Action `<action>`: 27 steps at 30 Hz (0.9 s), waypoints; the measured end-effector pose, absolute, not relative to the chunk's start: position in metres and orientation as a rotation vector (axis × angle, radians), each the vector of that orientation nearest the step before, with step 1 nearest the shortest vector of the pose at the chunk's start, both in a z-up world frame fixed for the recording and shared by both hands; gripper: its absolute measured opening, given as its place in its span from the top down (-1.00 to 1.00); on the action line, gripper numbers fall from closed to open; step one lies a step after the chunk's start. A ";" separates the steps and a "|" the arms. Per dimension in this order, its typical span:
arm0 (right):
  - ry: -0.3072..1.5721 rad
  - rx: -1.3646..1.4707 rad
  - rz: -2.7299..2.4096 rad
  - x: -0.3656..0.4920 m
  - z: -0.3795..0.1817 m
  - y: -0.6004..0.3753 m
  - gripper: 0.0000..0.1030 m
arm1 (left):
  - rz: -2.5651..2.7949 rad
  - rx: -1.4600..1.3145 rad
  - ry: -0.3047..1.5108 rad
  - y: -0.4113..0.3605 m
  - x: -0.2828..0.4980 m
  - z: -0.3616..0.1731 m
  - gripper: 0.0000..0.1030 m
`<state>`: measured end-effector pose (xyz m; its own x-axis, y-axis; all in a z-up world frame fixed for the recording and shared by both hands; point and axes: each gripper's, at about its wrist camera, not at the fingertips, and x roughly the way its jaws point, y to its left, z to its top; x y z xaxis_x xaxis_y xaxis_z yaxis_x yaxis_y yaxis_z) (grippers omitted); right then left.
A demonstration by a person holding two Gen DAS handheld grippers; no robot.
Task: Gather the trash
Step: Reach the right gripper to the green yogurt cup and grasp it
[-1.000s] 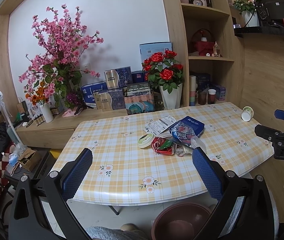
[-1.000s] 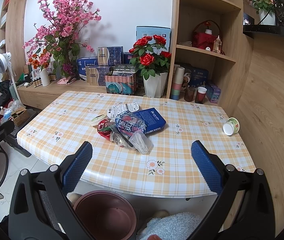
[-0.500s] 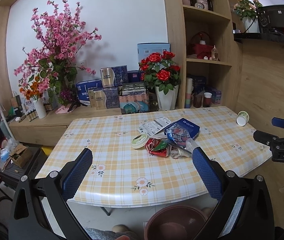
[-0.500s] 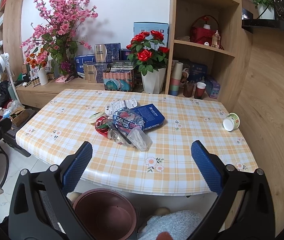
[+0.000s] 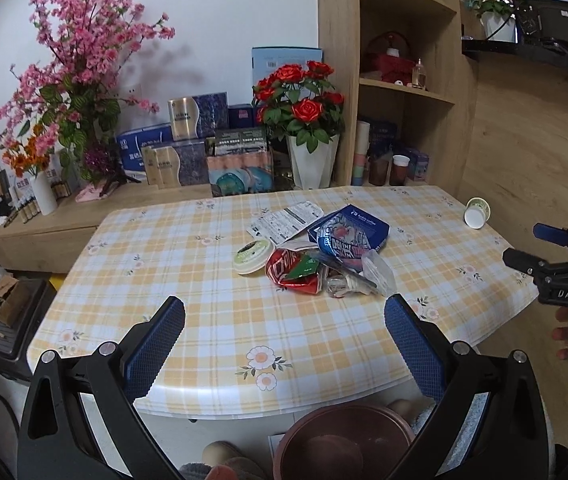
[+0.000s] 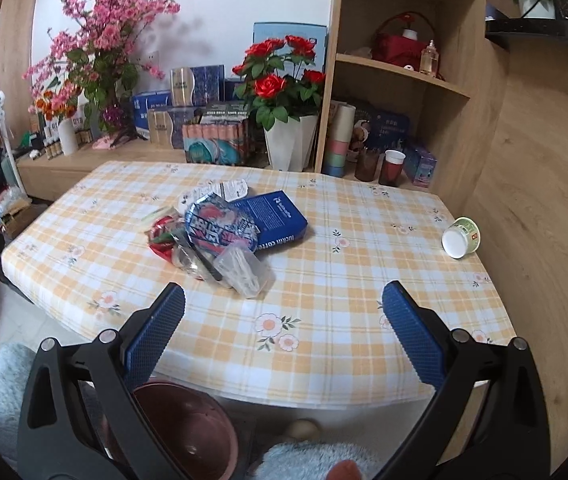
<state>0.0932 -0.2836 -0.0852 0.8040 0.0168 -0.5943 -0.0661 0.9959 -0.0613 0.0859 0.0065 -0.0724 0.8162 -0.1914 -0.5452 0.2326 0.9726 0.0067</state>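
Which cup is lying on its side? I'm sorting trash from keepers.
The green-and-white paper cup alone by the table's right edge; the cups on the shelf stand upright.

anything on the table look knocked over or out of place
Yes. A paper cup lies tipped on its side near the table's right edge, apart from everything else. Mid-table, wrappers and a blue box sit in a loose overlapping heap.

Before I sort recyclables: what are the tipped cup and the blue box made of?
Tipped cup: looks like paper, matte white inside, printed green outside. Blue box: likely thin cardboard, with flat faces, crisp folded edges and a smooth printed surface.
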 end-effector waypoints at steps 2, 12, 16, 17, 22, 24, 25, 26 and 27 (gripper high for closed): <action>0.652 -0.093 0.054 0.105 -0.095 -0.284 -0.89 | -0.219 0.065 0.571 0.009 0.095 -0.079 -0.91; 0.747 -0.093 -0.028 0.164 -0.129 -0.302 -0.89 | -0.154 0.042 0.621 0.023 0.139 -0.112 -0.91; 0.727 -0.035 -0.107 0.188 -0.130 -0.348 -0.89 | -0.114 0.029 0.624 0.029 0.160 -0.118 -0.90; 0.718 -0.034 -0.148 0.196 -0.130 -0.365 -0.89 | -0.116 0.019 0.625 0.030 0.163 -0.118 -0.90; 0.676 -0.003 -0.306 0.238 -0.132 -0.449 -0.89 | -0.071 0.000 0.624 0.030 0.207 -0.124 -0.90; 0.655 0.008 -0.372 0.258 -0.135 -0.484 -0.89 | -0.071 -0.021 0.639 0.028 0.233 -0.127 -0.90; 0.651 0.010 -0.400 0.268 -0.138 -0.499 -0.89 | -0.071 -0.029 0.643 0.027 0.242 -0.128 -0.90; 0.651 0.014 -0.428 0.280 -0.141 -0.515 -0.89 | -0.070 -0.039 0.648 0.027 0.253 -0.129 -0.90; 0.655 0.027 -0.453 0.294 -0.146 -0.534 -0.89 | -0.066 -0.049 0.654 0.025 0.268 -0.132 -0.90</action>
